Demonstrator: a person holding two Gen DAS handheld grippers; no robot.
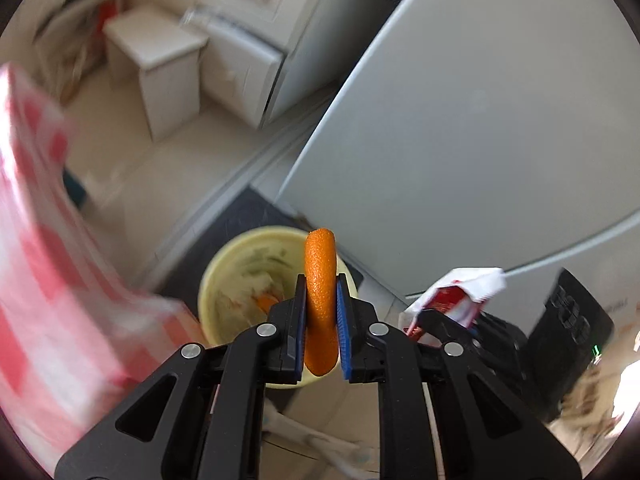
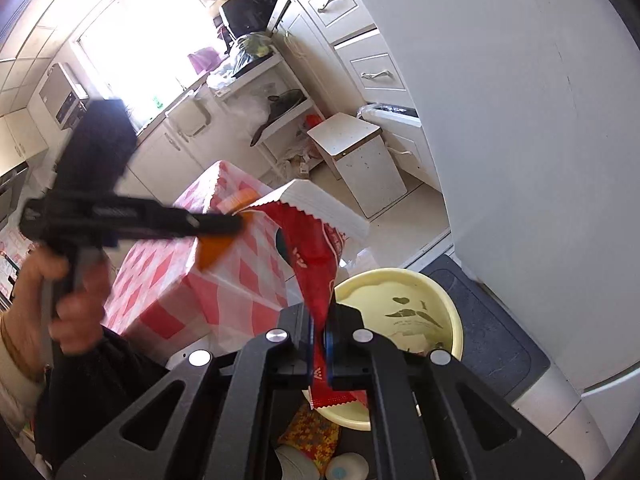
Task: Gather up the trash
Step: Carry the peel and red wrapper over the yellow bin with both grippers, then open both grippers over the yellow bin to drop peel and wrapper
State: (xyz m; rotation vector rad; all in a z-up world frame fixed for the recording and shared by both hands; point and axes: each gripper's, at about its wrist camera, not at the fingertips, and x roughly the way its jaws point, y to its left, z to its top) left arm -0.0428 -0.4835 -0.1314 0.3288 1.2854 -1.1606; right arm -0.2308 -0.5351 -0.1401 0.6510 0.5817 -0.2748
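Two grippers in view, both loaded. Left gripper [image 1: 320, 320]: jaws clamped on orange peel [image 1: 319, 300], peel held upright between the blue pads [image 1: 343, 320], directly over the yellow bin [image 1: 224, 280]. Right gripper [image 2: 319, 344]: jaws closed narrowly on red wrapper [image 2: 312, 256], wrapper pinched at its lower part, upper part rising and flaring above the fingers, serrated bottom edge hanging below them. Same wrapper [image 1: 460, 292] also seen in the left view, to the right of the peel, held just beside the bin. Bin [image 2: 452, 300] stood on the floor on a dark mat [image 2: 500, 340], beside a large white appliance [image 2: 520, 120], with scraps inside as seen in the left view. Table with red-and-white checked cloth [image 2: 160, 280] located to the left of the bin. Left gripper [image 2: 236, 226] also visible in the right view, blurred, gripped by a hand [image 2: 60, 300], peel [image 2: 216, 250] at its tip.
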